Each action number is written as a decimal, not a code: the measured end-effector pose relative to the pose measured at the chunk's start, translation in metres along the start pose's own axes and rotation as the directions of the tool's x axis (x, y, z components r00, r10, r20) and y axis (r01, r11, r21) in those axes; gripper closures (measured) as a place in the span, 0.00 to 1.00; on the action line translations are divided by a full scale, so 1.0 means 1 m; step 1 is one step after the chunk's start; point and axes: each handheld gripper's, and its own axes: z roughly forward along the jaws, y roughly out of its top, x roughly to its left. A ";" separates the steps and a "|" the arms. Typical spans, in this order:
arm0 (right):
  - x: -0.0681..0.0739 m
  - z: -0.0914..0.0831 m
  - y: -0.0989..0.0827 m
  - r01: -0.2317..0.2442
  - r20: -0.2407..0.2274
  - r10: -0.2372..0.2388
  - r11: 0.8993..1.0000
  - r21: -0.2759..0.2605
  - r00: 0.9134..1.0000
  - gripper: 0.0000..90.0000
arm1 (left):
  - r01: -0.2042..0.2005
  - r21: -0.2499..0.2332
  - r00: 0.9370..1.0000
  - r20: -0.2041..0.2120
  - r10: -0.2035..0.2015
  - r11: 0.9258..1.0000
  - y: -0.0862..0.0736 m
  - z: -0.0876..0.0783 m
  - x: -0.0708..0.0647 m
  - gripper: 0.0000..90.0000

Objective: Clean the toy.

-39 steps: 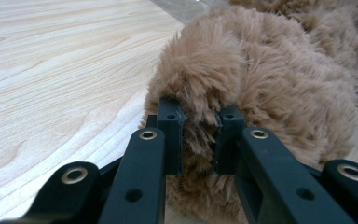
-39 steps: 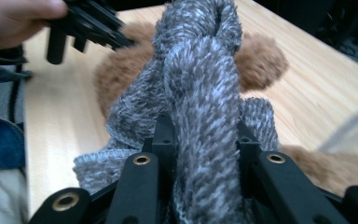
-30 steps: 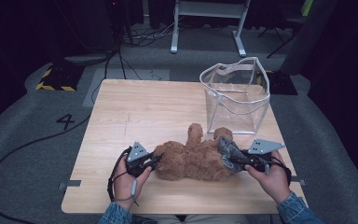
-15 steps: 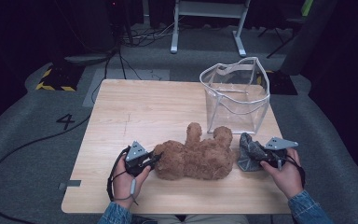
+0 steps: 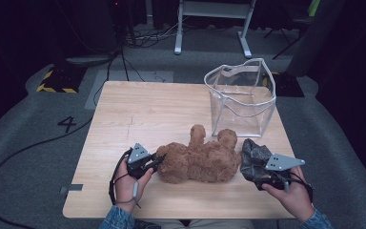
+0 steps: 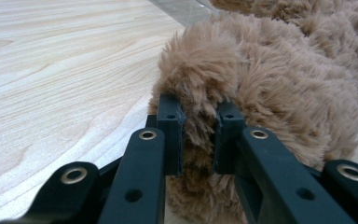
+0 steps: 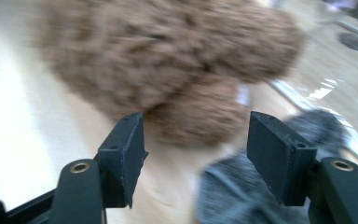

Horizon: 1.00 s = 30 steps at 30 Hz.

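Observation:
A brown plush bear (image 5: 200, 160) lies on the wooden table (image 5: 147, 109), near its front edge. My left gripper (image 5: 156, 162) is shut on a tuft of the bear's fur (image 6: 199, 107) at its left end. A crumpled dark grey cloth (image 5: 253, 160) lies just right of the bear. My right gripper (image 5: 262, 175) sits at that cloth with its jaws apart; they have just been opening. In the right gripper view the open gripper (image 7: 196, 149) faces the blurred bear (image 7: 168, 60), with the grey cloth (image 7: 233, 196) loose low between the jaws and not pressed.
A clear plastic bag-like container (image 5: 240, 98) stands upright behind the bear at the table's back right. A metal stand (image 5: 209, 24) and cables lie on the floor beyond the table. Bare wood stretches across the table's left and back.
My right gripper has drawn away to the right from the bear's right end, bringing the grey cloth with it, and its jaws have opened. The left gripper and the bear have stayed put.

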 end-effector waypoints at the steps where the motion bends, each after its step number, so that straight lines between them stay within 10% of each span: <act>1: 0.004 0.002 0.001 -0.006 -0.018 0.006 1.000 -0.011 1.000 0.41 | -0.002 0.000 1.000 -0.003 0.002 1.000 0.000 0.000 0.000 0.86; 7: 0.017 0.023 0.010 0.022 -0.088 -0.025 0.999 -0.031 0.996 0.48 | 0.000 -0.003 1.000 -0.003 0.000 1.000 0.000 0.000 0.001 0.86; 11: 0.017 0.031 0.016 0.039 -0.108 -0.041 0.999 -0.023 0.993 0.69 | -0.004 -0.013 1.000 0.003 0.004 1.000 -0.001 -0.003 0.000 0.85; 17: 0.016 0.029 0.022 0.031 -0.125 -0.032 0.999 -0.013 0.992 0.89 | -0.034 -0.020 0.998 -0.061 0.032 0.999 -0.002 -0.025 0.000 0.44; 23: 0.012 0.023 0.027 0.007 -0.133 -0.012 0.999 -0.041 0.991 0.93 | -0.075 0.015 0.997 -0.008 0.075 0.997 -0.011 -0.049 -0.007 0.38; 30: 0.008 0.026 0.029 -0.004 -0.133 -0.003 0.999 -0.054 0.991 0.96 | -0.121 0.098 0.990 0.086 0.113 0.988 -0.023 -0.032 -0.016 0.35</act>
